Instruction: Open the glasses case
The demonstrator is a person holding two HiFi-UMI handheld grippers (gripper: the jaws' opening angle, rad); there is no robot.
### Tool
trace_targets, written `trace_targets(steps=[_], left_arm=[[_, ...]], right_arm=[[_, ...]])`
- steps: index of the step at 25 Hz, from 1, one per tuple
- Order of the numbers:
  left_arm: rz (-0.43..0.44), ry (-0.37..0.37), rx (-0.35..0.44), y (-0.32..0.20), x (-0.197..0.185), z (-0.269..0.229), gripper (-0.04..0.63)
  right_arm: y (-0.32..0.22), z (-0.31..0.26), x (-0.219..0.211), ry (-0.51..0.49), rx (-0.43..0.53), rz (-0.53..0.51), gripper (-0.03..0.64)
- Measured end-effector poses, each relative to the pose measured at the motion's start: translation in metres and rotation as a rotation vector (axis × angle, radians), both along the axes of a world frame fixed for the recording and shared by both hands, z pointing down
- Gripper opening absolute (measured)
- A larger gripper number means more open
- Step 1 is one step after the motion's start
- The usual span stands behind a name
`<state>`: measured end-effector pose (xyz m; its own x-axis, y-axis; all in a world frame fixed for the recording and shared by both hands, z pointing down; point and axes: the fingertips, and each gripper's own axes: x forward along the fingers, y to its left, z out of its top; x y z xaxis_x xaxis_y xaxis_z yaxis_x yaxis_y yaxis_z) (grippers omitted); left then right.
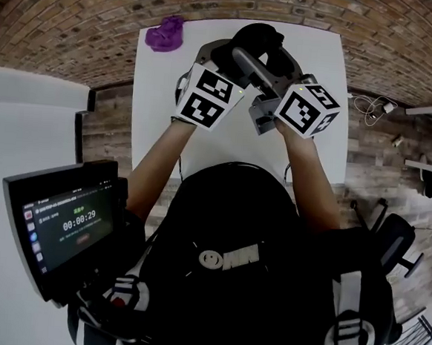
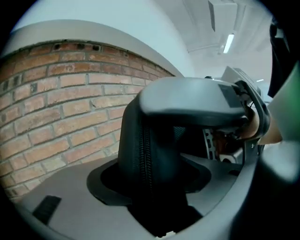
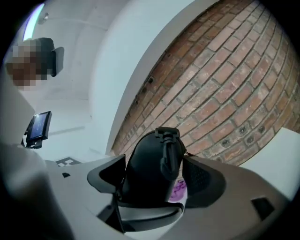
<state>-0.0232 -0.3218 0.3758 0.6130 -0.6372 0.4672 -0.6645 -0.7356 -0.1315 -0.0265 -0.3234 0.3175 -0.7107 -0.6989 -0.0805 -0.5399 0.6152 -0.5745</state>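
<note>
Bare white table spreads beneath and to both sides of my tongs, its far edge meeting a brick wall just beyond them. A purple cloth lies left of them, well apart. My left tongs, wide, clamp the black glasses case above the table. My right tongs stand released around its clip end, one pad clear of it. Its contents are hidden.
</note>
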Motion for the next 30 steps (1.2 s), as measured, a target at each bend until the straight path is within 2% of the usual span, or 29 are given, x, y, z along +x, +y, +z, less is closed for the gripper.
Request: trace_targets(steps=[2,4,8,11,13,16,19,21,23,27,30], left_arm=[[-0.002,0.016,0.033,0.001,0.005,-0.004,0.293],[0.048,0.083,0.030,0.006,0.009,-0.011,0.293],[0.267,0.313,-0.017,0.027,0.015,-0.038,0.313],[0.413,0.415,-0.025,0.043,0.013,-0.057,0.333],[0.463,0.488,-0.018,0.047,0.009,-0.071,0.341],[0.485,0.571,-0.032,0.049,0.002,-0.085,0.350],[0.496,0.595,-0.062,0.049,-0.003,-0.088,0.350],[0.485,0.610,-0.062,0.047,-0.008,-0.088,0.350],[0.464,0.597,-0.061,0.043,-0.013,-0.084,0.350],[0.499,0.499,-0.064,0.046,-0.012,-0.069,0.350],[0.522,0.525,-0.107,0.051,-0.013,-0.071,0.350]], right_arm=[[-0.003,-0.003,0.004,-0.026,-0.006,0.007,0.364],[-0.001,-0.007,0.010,-0.075,-0.002,-0.027,0.359],[0.008,-0.015,0.019,-0.201,-0.021,-0.160,0.345],[0.014,-0.026,0.025,-0.254,0.007,-0.229,0.345],[0.017,-0.032,0.028,-0.310,0.019,-0.261,0.344],[0.022,-0.039,0.030,-0.359,0.035,-0.298,0.340],[0.019,-0.048,0.040,-0.339,0.077,-0.272,0.339],[0.014,-0.052,0.055,-0.364,0.088,-0.247,0.337],[0.012,-0.053,0.065,-0.354,0.086,-0.248,0.335],[0.022,-0.048,0.059,-0.153,0.128,-0.327,0.334],[0.032,-0.058,0.066,-0.118,0.165,-0.401,0.333]])
